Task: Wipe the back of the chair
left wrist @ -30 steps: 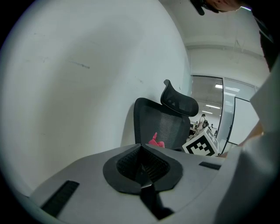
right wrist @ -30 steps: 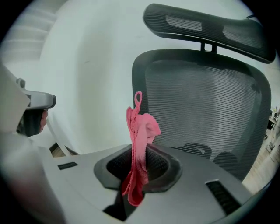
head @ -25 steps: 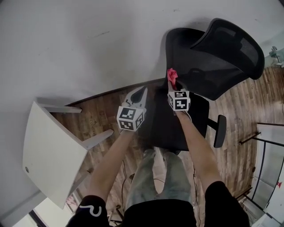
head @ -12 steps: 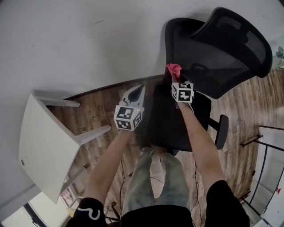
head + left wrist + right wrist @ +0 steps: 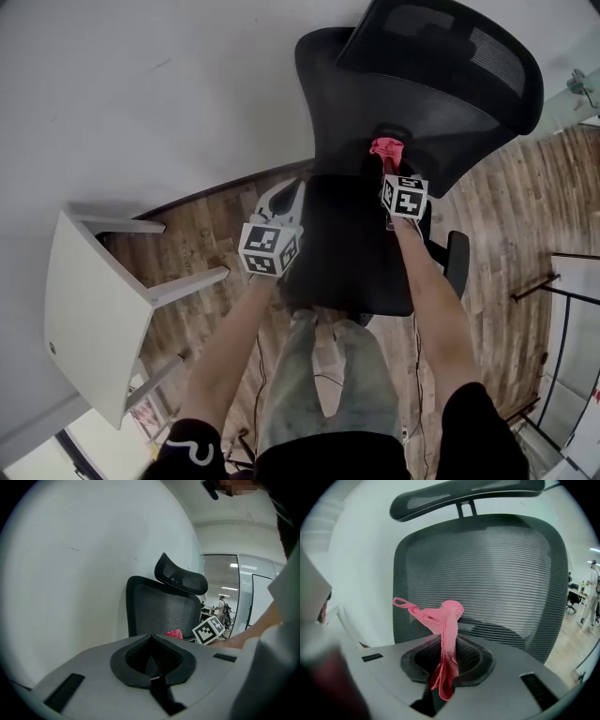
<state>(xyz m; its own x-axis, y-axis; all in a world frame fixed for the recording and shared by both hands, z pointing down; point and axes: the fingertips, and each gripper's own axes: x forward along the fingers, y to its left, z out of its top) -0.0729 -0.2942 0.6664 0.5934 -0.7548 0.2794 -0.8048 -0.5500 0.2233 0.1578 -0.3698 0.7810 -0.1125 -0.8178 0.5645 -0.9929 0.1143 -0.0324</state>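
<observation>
The floor [image 5: 216, 234] is brown wood plank, running up to a plain pale wall [image 5: 141, 94]. A white square table [image 5: 84, 309] stands to the left. The black mesh office chair [image 5: 328, 103] stands against the wall. Its back is upright with the long axis vertical, its mesh front [image 5: 487, 573] faces the person, and a headrest sits on top. The right gripper [image 5: 449, 660] reaches over the seat [image 5: 352, 253], its jaws clamped on a crumpled pink cloth [image 5: 443, 620] that stands up lengthwise out of them. The cloth is close before the lower mesh; contact cannot be told. The left gripper [image 5: 151, 663] hangs beside the seat's left edge, jaws together and empty.
</observation>
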